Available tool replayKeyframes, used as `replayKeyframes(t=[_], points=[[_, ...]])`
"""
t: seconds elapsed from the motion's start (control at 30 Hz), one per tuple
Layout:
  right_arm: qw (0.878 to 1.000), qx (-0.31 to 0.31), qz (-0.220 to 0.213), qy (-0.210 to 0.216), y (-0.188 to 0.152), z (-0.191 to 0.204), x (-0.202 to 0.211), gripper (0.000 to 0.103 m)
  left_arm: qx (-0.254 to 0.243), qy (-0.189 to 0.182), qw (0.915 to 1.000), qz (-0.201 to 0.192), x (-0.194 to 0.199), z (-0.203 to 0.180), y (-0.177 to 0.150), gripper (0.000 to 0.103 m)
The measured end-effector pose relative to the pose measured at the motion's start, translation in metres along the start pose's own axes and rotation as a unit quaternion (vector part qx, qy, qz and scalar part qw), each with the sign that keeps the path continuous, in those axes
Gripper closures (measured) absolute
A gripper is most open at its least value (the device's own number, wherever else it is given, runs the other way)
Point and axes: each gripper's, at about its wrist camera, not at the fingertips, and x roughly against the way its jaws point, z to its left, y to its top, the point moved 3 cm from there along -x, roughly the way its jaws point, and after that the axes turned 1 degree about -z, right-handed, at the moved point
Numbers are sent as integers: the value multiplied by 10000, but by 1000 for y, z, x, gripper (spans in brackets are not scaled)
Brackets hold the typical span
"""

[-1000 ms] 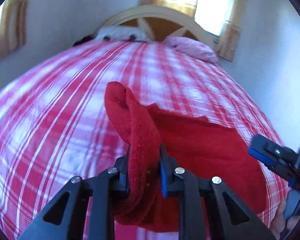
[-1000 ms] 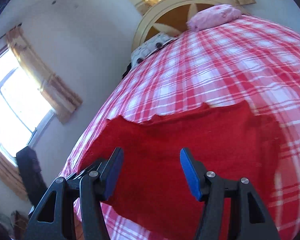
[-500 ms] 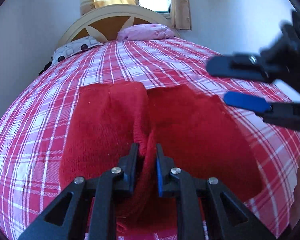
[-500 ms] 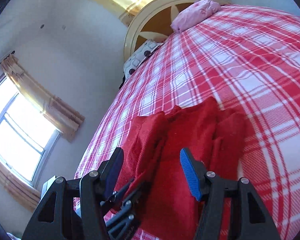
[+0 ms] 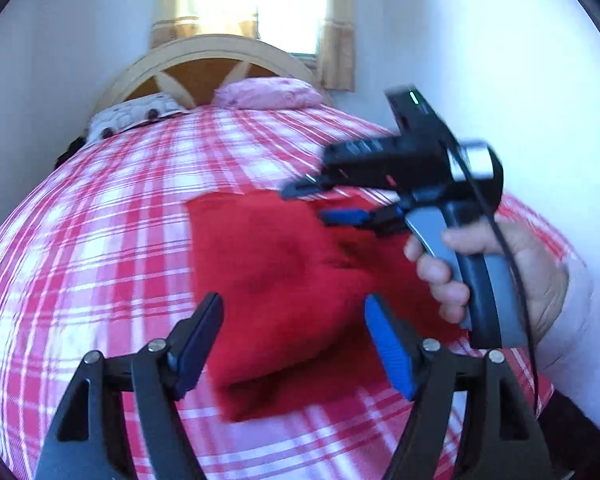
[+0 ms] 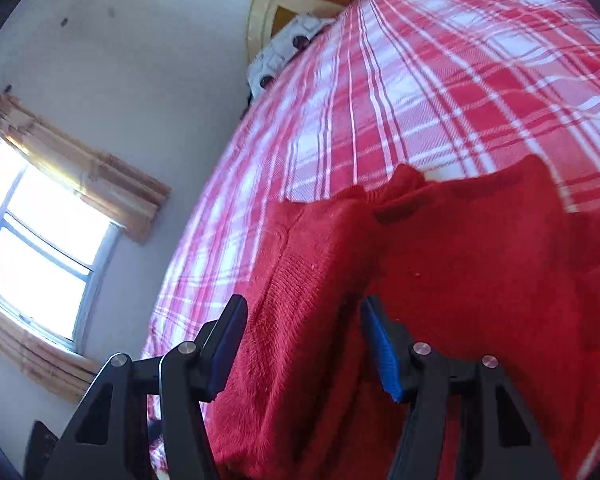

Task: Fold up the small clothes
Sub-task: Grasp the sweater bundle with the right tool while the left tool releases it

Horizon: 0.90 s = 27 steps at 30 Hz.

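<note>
Red sweater (image 5: 284,280) lies partly folded on the plaid bed (image 5: 100,240), left hand-held gripper (image 5: 296,344) jaws opening wide over it, nothing pinched, right hand-held gripper (image 6: 302,344) half-spread above the knit, gripping nothing

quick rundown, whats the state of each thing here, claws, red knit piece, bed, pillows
left claw: jaws opening, nothing pinched between them
right claw: open, poised over the garment, gripping nothing
red knit garment: lying on the bed, one side folded over
plaid bedspread: spread over the bed
pink pillow: resting at the headboard
spotted pillow: resting at the headboard, beside the pink one
</note>
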Motion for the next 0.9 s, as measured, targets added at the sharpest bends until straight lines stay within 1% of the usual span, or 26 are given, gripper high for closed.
replayKeyframes(t=[0.07,0.1,0.17,0.2,0.23,0.27,0.33,0.4,0.43,0.57,0.63,0.73,0.8,0.83,0.9], points=[[10000,74,8,-19,-3,3,-8,43,400,230,9989,-67,6,28,-1,25],[9998,173,-66,5,-4,6,-10,43,544,294,9981,-39,5,36,-2,24],[9993,338,-101,-118,-6,10,-16,43,1067,418,9932,195,-3,64,-7,24],[9985,448,-96,-289,-7,12,-19,58,1235,417,9911,258,-6,72,-9,24],[9978,519,-35,-414,-9,14,-23,85,1445,408,9882,312,-8,80,-12,24],[9977,517,-21,-442,-11,15,-25,89,1673,402,9844,366,-10,88,-15,24],[9962,674,-165,-532,-12,22,-21,92,1870,434,9804,446,-13,95,-21,24],[9920,1028,-331,-645,-14,37,-12,93,1964,453,9783,469,-15,101,-22,24],[9911,1109,-387,-632,-15,43,-7,93,1996,465,9777,456,-16,101,-23,24],[9829,1629,-730,-457,-11,72,30,93,1956,519,9784,413,-16,100,-15,24],[9793,1791,-848,-421,-8,78,53,93,1902,521,9798,323,-15,101,-9,24],[9777,1797,-1005,-417,-5,69,84,93,1704,559,9836,199,-16,99,5,24],[9762,1795,-1079,-556,-5,53,99,93,1546,570,9863,112,-18,93,13,24],[9773,1708,-1078,-639,-5,40,103,93,1456,566,9877,73,-19,89,17,24],[9839,1276,-991,-768,-6,3,104,93,1372,545,9890,76,-25,85,22,24]])
